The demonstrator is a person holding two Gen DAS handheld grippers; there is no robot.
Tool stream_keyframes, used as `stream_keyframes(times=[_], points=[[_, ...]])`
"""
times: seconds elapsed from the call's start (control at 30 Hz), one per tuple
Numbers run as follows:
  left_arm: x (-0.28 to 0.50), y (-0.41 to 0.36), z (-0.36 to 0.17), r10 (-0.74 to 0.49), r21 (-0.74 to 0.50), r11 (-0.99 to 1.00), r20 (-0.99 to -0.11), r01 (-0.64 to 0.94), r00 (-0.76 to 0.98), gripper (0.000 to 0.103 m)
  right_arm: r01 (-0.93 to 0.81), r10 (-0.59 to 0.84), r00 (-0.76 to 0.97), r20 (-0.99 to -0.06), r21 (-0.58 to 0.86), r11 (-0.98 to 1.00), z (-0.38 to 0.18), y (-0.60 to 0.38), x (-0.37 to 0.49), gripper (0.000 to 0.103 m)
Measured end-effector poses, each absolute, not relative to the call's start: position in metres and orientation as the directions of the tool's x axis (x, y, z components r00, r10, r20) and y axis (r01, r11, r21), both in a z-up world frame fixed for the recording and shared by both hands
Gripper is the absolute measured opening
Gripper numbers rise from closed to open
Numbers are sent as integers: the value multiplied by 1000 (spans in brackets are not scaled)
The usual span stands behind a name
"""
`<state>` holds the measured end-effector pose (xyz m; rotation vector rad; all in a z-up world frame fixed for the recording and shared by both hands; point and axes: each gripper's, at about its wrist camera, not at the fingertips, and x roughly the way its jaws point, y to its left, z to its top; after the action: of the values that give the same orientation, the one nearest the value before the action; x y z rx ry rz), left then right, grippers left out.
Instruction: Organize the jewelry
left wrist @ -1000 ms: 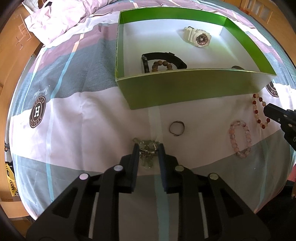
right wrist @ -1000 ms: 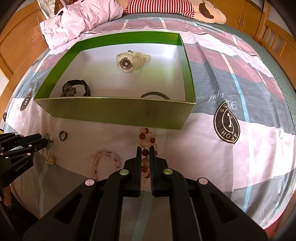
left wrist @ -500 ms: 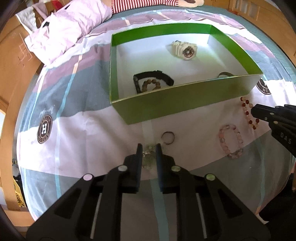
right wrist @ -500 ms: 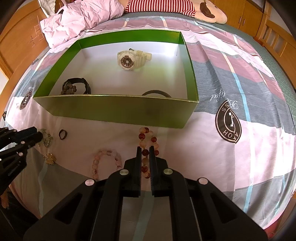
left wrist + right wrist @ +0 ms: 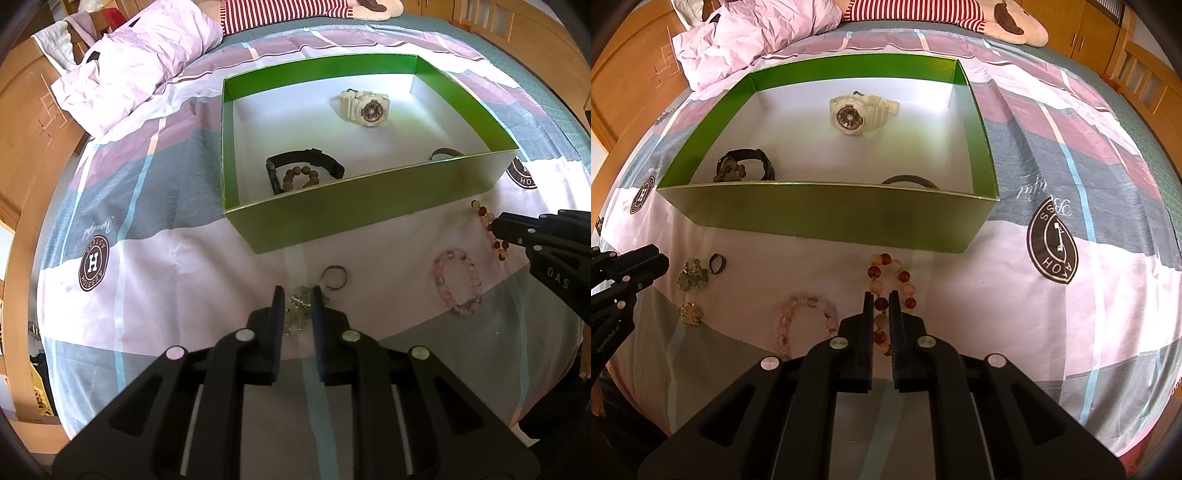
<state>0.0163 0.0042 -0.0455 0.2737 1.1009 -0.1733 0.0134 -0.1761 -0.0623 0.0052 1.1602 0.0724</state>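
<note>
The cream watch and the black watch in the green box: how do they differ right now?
The cream watch is pale and chunky; the black watch is dark, with a slimmer strap. The cream watch lies alone toward the far wall; the black watch sits by the near left corner, with a brown bead bracelet in its loop. Both lie inside the green box, untouched by either gripper.

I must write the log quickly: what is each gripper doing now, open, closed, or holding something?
Left gripper: closed on the small green-and-gold brooch.
Right gripper: closed on the red-and-cream bead bracelet.
</note>
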Motion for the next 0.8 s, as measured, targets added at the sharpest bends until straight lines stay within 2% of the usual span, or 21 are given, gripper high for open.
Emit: stream_keyframes(times=[0.1, 0.17, 0.3, 0.37, 0.4, 0.5, 0.57, 0.8], points=[[17, 5, -46, -2, 130, 954, -898, 269, 441, 15, -53, 60, 396, -916, 43, 998, -62, -176, 14, 7], [21, 12, -44, -18, 103, 961, -903, 256, 429, 25, -45, 65, 395, -916, 51, 998, -62, -178, 14, 7], [36, 40, -45, -59, 3, 987, -924, 161, 378, 31, -14, 77, 400, -913, 78, 997, -58, -187, 16, 8], [42, 52, -49, -60, -22, 993, -934, 112, 353, 41, 21, 75, 408, -910, 91, 996, -55, -196, 16, 21], [43, 57, -52, -57, -26, 995, -938, 95, 342, 41, 33, 75, 407, -910, 96, 995, -55, -199, 17, 24], [44, 55, -59, -50, -19, 995, -946, 99, 319, 46, 64, 82, 395, -915, 116, 991, -57, -208, 20, 24], [42, 50, -64, -52, -17, 993, -950, 114, 307, 54, 80, 85, 386, -918, 125, 989, -59, -212, 21, 24], [47, 35, -83, -34, 5, 991, -958, 137, 284, 60, 109, 91, 348, -933, 137, 985, -75, -217, 28, 24]])
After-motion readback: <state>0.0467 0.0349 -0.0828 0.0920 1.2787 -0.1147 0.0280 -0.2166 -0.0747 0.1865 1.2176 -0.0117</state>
